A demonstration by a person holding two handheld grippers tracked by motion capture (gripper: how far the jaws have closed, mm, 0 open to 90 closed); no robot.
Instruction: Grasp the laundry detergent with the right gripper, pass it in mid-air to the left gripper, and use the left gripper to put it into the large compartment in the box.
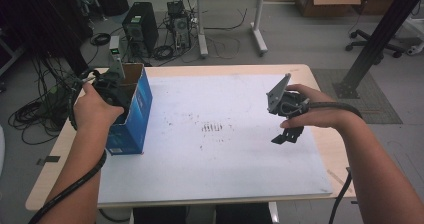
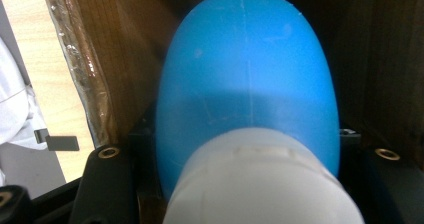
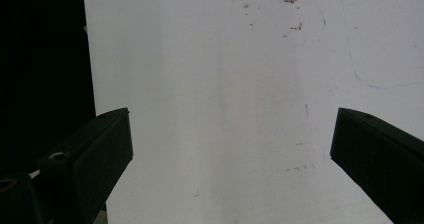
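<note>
A blue open-topped cardboard box (image 1: 131, 121) stands on the left edge of the white mat (image 1: 215, 154). My left gripper (image 1: 112, 86) reaches down into its top. In the left gripper view my left gripper (image 2: 247, 146) is shut on a rounded blue bottle (image 2: 247, 74) with a white cap (image 2: 260, 184), between the box's brown inner walls (image 2: 100, 59). My right gripper (image 1: 286, 135) hangs over the right part of the mat. In the right gripper view its own gripper (image 3: 230, 134) is open with nothing between its fingers, above the bare mat (image 3: 225, 59).
The mat has dark smudges (image 1: 212, 128) at its middle. Behind the table, computer towers (image 1: 140, 29) and cables lie on the floor beside a desk (image 1: 230, 14). A black slanted post (image 1: 380, 34) stands at the far right. A cable bundle (image 1: 30, 114) lies left of the table.
</note>
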